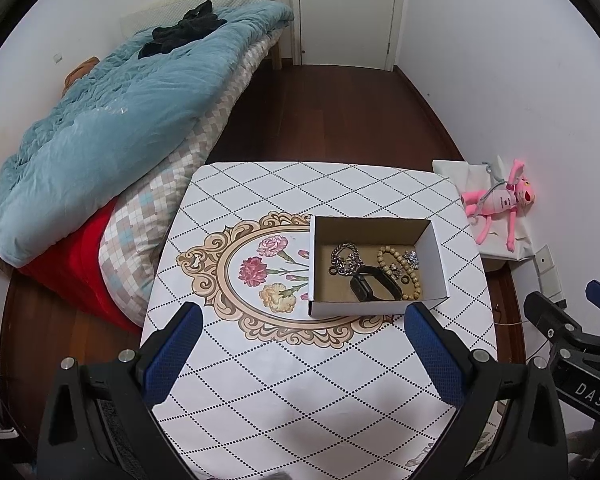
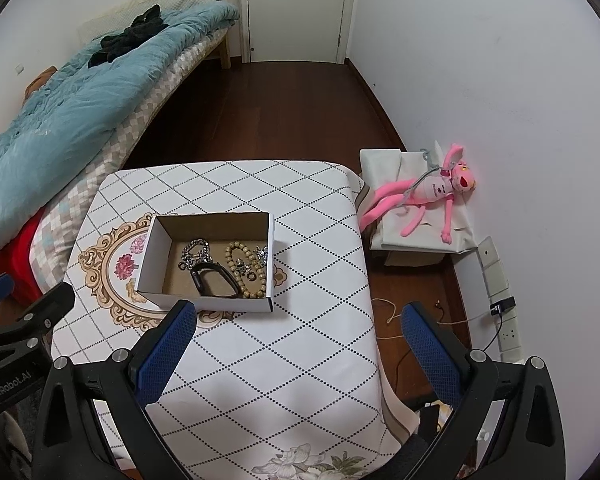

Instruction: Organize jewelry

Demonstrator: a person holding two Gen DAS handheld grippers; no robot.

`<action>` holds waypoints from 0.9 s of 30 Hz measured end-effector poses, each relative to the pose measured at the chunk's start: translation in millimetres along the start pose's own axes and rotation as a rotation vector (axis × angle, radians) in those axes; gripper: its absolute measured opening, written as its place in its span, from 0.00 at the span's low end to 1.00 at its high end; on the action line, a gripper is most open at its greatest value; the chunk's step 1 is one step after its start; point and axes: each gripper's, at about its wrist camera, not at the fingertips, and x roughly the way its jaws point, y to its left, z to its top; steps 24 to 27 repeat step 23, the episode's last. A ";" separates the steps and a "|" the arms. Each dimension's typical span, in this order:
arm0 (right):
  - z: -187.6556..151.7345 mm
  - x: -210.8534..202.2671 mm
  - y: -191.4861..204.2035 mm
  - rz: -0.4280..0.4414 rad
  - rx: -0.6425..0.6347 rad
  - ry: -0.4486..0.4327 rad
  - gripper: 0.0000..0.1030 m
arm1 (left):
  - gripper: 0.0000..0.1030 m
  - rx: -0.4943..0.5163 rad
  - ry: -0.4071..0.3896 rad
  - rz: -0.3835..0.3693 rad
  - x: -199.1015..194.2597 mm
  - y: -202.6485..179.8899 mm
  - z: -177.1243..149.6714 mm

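A small white cardboard box [image 1: 356, 308] stands open on the table [image 1: 284, 392], also in the right wrist view [image 2: 204, 304]. Inside lie a silver chain [image 1: 346, 260], a black wristband [image 1: 374, 286], a string of tan beads [image 1: 414, 280], small silver pieces [image 1: 411, 258] and dark rings. The same chain [image 2: 198, 252], wristband [image 2: 214, 280] and beads [image 2: 252, 276] show in the right view. My left gripper [image 1: 304, 320] is open and empty, held above the table just short of the box. My right gripper [image 2: 296, 316] is open and empty, to the right of the box.
The table wears a white diamond-pattern cloth with a flower medallion [image 1: 260, 276]. A bed with a blue quilt [image 1: 112, 120] lies left. A pink plush toy [image 2: 428, 196] lies on a white covered box at the right wall. Wall sockets and cables [image 2: 500, 308] sit right.
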 end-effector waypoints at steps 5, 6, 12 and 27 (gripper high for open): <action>-0.9 3.6 0.7 0.001 -0.001 0.004 1.00 | 1.00 -0.001 0.004 0.001 1.6 3.3 -1.4; -0.9 3.5 0.7 0.001 -0.002 0.003 1.00 | 1.00 -0.001 0.004 0.001 1.9 3.5 -1.4; -0.7 3.4 1.5 -0.002 -0.007 0.004 1.00 | 1.00 -0.001 0.002 0.002 2.1 3.5 -1.4; 0.5 4.1 1.2 -0.004 -0.008 0.006 1.00 | 1.00 -0.005 -0.008 0.000 1.6 5.3 -1.6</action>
